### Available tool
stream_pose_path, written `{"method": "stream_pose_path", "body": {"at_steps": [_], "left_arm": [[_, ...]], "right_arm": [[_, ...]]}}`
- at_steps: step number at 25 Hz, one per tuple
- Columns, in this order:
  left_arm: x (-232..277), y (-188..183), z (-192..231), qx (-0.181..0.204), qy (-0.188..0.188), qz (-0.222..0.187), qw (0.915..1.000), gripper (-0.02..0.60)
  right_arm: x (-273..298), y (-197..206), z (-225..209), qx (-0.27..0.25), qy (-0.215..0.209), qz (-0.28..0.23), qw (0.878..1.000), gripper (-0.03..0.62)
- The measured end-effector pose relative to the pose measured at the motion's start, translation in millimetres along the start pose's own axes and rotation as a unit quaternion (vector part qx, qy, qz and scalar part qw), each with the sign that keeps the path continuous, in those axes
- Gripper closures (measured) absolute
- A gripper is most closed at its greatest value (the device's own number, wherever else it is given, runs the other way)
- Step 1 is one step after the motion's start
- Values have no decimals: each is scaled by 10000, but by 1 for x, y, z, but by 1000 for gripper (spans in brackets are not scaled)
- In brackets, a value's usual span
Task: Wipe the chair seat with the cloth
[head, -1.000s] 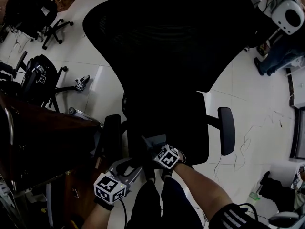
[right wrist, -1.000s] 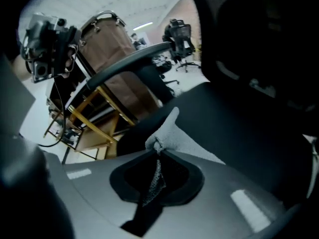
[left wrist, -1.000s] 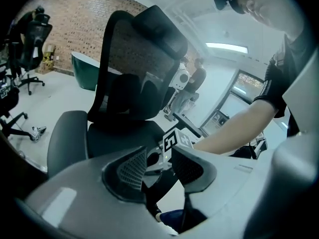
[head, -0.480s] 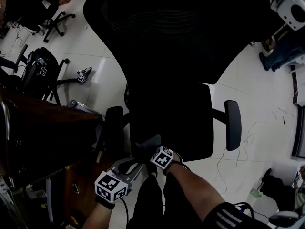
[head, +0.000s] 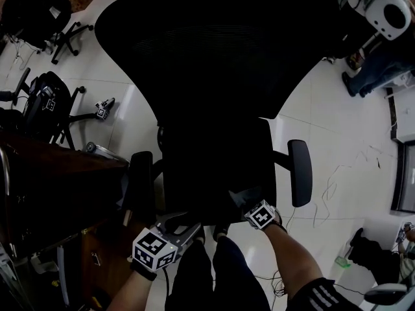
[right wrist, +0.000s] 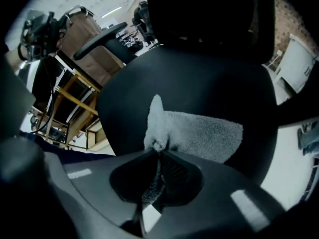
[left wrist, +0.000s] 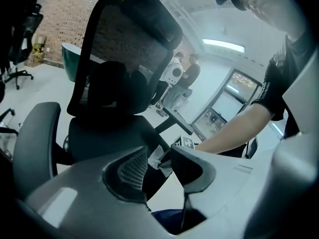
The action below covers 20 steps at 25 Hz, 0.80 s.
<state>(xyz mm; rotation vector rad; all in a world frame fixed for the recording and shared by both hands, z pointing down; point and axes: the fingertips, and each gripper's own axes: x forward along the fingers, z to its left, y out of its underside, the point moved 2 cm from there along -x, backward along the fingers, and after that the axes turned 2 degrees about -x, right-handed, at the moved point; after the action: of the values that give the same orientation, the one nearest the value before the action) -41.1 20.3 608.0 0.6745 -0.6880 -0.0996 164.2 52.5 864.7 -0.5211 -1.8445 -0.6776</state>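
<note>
A black office chair fills the head view, its seat (head: 217,167) below the tall mesh back (head: 220,50). My right gripper (head: 245,203) is at the seat's front right edge, shut on a pale grey terry cloth (right wrist: 199,133). The cloth lies flat on the seat (right wrist: 199,78) just past the fingertips (right wrist: 158,146). My left gripper (head: 180,227) hovers off the seat's front left corner; its jaws (left wrist: 159,161) are opening with nothing between them. Beyond them the left gripper view shows the cloth (left wrist: 155,156) and the right gripper's marker cube (left wrist: 185,142).
Armrests stand at either side of the seat (head: 299,172) (head: 138,180). A dark wooden desk (head: 45,180) is close on the left. Other office chairs (head: 45,102) stand on the white tiled floor, and a person's legs (head: 373,76) are at the upper right.
My right gripper has slid the cloth to the right along the seat's front edge. The left gripper has stayed near the front left corner.
</note>
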Motion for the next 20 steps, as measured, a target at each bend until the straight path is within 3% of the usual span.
{"method": "stream_pose_path", "body": {"at_steps": [8, 16, 18, 20], "left_arm": [[16, -20, -14, 21, 46, -95, 9999, 397], [-2, -44, -46, 224, 141, -310, 9992, 416], [-9, -56, -63, 434, 287, -306, 9982, 448], [-20, -71, -76, 706, 189, -351, 9967, 430]], "right_arm": [[-23, 19, -20, 521, 85, -47, 9986, 571], [-90, -46, 32, 452, -513, -1411, 9876, 569], [-121, -63, 41, 412, -631, -1795, 9809, 569], [-154, -80, 48, 299, -658, -2163, 9736, 569]]}}
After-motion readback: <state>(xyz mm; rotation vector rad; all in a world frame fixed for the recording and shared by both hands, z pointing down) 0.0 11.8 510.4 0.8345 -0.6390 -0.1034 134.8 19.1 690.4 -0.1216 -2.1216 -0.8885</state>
